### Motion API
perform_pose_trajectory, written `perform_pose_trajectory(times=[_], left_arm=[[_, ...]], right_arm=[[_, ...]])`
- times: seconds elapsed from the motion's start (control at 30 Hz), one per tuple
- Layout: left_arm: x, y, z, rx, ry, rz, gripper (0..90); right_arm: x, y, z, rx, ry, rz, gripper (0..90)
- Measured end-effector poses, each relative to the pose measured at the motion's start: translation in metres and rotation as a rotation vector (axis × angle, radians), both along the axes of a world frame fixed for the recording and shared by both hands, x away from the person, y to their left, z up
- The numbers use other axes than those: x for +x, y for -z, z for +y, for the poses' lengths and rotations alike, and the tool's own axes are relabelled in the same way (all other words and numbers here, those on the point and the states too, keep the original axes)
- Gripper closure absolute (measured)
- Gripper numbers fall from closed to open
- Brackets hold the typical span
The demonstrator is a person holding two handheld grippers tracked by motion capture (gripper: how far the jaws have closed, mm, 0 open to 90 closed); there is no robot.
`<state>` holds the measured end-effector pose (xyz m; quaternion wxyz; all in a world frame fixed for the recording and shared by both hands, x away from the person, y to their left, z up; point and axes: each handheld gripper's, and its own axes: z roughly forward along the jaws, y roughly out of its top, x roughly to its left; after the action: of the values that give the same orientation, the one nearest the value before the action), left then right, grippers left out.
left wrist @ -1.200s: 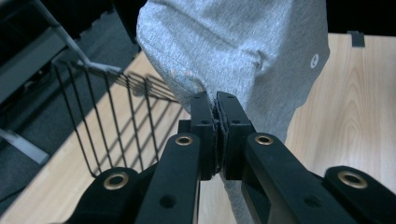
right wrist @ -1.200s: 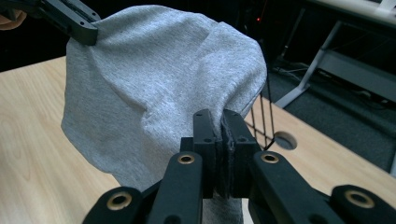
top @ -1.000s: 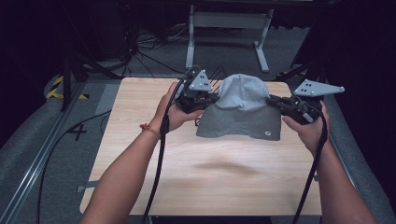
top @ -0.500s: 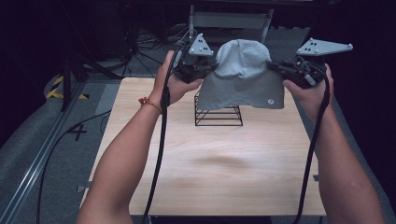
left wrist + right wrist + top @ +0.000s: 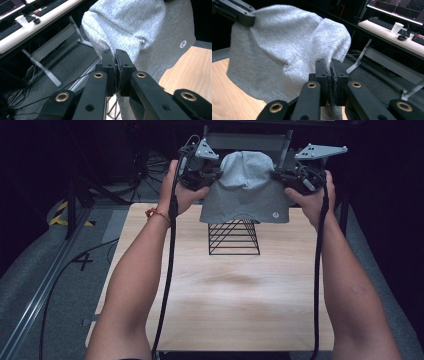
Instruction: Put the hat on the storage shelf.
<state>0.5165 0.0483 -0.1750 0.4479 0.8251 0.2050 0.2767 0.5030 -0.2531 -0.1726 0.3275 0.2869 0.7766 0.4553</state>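
**Beanie lifted clear of its rack**

Nearest, the pale wooden table (image 5: 220,305) bears a black wire stand (image 5: 233,236), uncovered a second ago. Above it hangs the grey knit beanie (image 5: 245,185), raised, left gripper (image 5: 200,176) and right gripper (image 5: 295,179) clamping its sides.

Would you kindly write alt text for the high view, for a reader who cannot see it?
Two hand-held grippers, the left gripper and right gripper, hold a grey beanie by its sides, above a black wire stand on a wooden table.
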Motion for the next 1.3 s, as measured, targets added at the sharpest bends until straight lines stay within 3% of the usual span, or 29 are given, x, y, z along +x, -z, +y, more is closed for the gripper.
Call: perform_pose_trajectory(times=[0.17, 0.3, 0.47, 0.83, 1.1, 1.3], left_arm=[[0.011, -0.001, 0.000, -0.005, -0.018, 0.003, 86.7], [0.018, 0.003, -0.001, -0.010, -0.033, 0.012, 86.7], [0.032, 0.015, -0.008, -0.018, -0.048, 0.025, 86.7], [0.046, 0.032, -0.014, -0.034, -0.047, 0.055, 86.7], [0.041, 0.034, -0.009, -0.063, -0.013, 0.061, 86.7], [0.024, 0.028, 0.000, -0.081, 0.019, 0.046, 86.7]], right_arm=[[0.014, -0.001, 0.000, 0.020, 0.009, 0.010, 85.7], [0.025, 0.001, 0.001, 0.008, 0.027, 0.023, 85.7], [0.036, 0.008, 0.002, 0.011, 0.044, 0.032, 85.7], [0.050, 0.017, 0.000, 0.026, 0.060, 0.054, 85.7], [0.043, 0.025, -0.004, 0.030, 0.029, 0.065, 85.7], [0.025, 0.029, -0.008, 0.039, -0.004, 0.050, 85.7]])
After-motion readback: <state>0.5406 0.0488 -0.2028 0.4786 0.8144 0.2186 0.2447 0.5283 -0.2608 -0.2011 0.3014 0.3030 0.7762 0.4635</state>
